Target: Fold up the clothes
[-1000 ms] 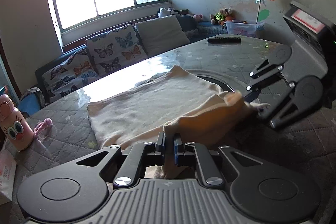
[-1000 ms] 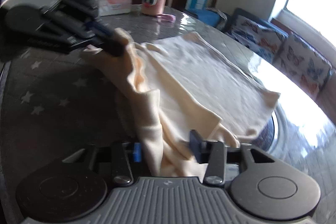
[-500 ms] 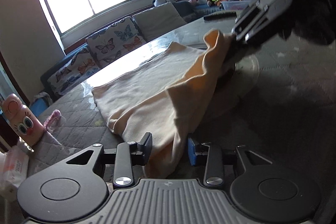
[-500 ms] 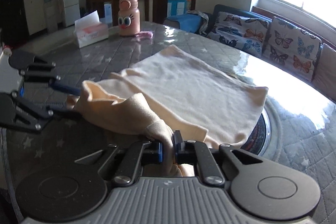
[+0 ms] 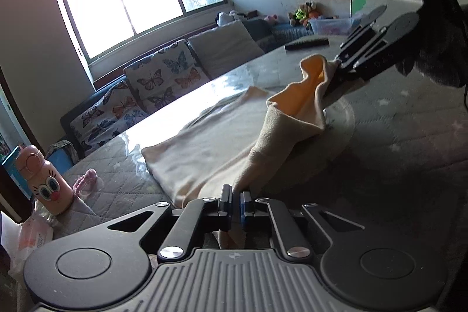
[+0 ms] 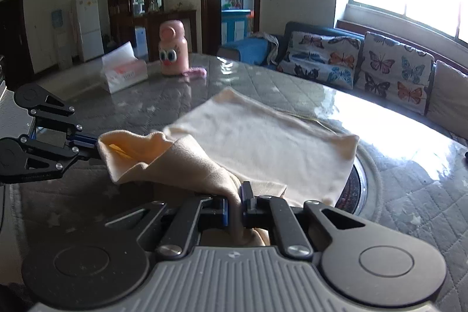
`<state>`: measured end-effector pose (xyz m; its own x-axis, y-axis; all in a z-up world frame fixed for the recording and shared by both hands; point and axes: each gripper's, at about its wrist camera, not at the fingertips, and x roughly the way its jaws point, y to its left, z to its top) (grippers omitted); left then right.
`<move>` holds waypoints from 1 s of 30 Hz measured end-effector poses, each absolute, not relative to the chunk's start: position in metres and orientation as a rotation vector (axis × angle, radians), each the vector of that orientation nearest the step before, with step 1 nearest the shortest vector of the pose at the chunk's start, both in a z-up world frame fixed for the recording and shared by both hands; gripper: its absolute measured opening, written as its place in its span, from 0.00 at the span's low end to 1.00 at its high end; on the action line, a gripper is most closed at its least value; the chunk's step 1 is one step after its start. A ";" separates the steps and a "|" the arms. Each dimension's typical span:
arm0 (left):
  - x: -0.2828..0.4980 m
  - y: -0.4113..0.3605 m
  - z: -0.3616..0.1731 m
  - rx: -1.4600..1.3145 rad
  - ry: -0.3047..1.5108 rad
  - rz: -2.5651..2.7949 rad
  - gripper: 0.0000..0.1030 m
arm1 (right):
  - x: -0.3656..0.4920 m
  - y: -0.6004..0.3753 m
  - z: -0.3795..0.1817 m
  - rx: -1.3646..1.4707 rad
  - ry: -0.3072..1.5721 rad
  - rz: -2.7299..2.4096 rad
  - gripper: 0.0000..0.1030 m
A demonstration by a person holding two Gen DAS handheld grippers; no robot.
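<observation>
Left wrist view: left gripper (image 5: pixel 236 202) jaws, just closed, clamp the cream garment (image 5: pixel 210 148); right gripper (image 5: pixel 339 65), at two o'clock, clamps its other corner, lifting the near edge off the table (image 5: pixel 409 136), probably for folding.

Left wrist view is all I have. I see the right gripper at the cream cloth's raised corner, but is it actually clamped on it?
Observer: Yes. The right wrist view shows the right gripper shut on the cream cloth, with fabric bunched between its jaws.
Operator: Where does the flat part's hidden far edge end?
Observer: Its right-hand edge reaches a dark round inset in the table.
</observation>
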<state>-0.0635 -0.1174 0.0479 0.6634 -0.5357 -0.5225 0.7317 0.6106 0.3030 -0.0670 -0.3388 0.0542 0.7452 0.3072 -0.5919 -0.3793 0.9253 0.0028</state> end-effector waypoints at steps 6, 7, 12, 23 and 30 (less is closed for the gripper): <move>-0.114 -0.099 0.076 0.496 0.379 -0.788 0.05 | -0.116 -0.338 0.075 -0.110 0.603 0.418 0.07; -0.124 -0.095 0.081 0.478 0.378 -0.795 0.05 | -0.128 -0.337 0.079 -0.102 0.601 0.427 0.07; -0.163 -0.078 0.096 0.422 0.384 -0.834 0.05 | -0.180 -0.331 0.095 -0.091 0.601 0.468 0.07; -0.109 -0.093 0.085 0.424 0.445 -0.819 0.05 | -0.157 -0.337 0.093 -0.055 0.666 0.458 0.07; -0.032 -0.120 0.067 0.439 0.518 -0.791 0.06 | -0.092 -0.352 0.077 0.013 0.740 0.423 0.06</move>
